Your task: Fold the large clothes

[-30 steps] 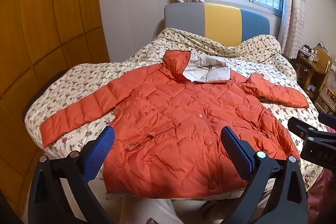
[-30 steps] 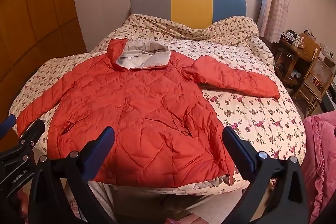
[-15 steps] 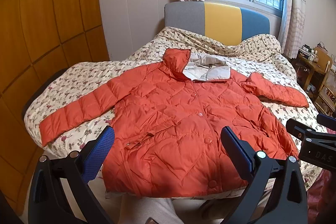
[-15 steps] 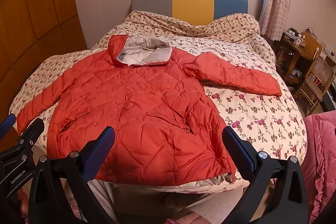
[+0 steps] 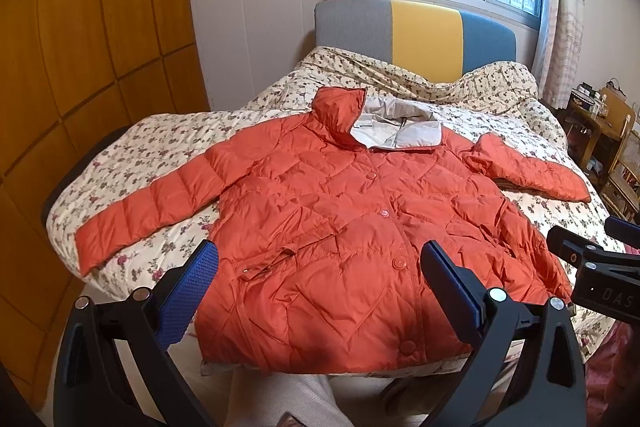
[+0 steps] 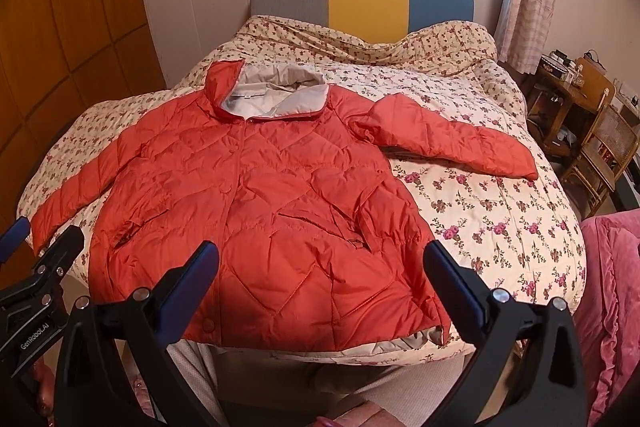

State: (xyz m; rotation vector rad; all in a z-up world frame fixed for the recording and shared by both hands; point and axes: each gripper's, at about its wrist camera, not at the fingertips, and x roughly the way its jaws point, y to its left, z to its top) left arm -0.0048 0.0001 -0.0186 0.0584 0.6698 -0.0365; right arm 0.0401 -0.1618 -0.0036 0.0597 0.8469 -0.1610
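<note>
orange jacket (image 5: 344, 227) spread flat, buttoned, on the floral bed (image 6: 500, 211). left gripper (image 5: 316, 279) and right gripper (image 6: 320, 279) spread wide, empty, slightly nearer than a second ago; folding not begun.

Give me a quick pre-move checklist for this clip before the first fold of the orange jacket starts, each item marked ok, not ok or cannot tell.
1. Left gripper open and empty: ok.
2. Right gripper open and empty: ok.
3. Orange jacket lies front up, spread on the floral bedspread: ok.
4. Both sleeves out to the sides and free to grasp, left sleeve and right sleeve: ok.
5. Front buttoned shut all the way: cannot tell; several buttons show, but the collar lies open.
6. Hem flat on the bed: not ok; it overhangs the near edge with the lining showing.
</note>
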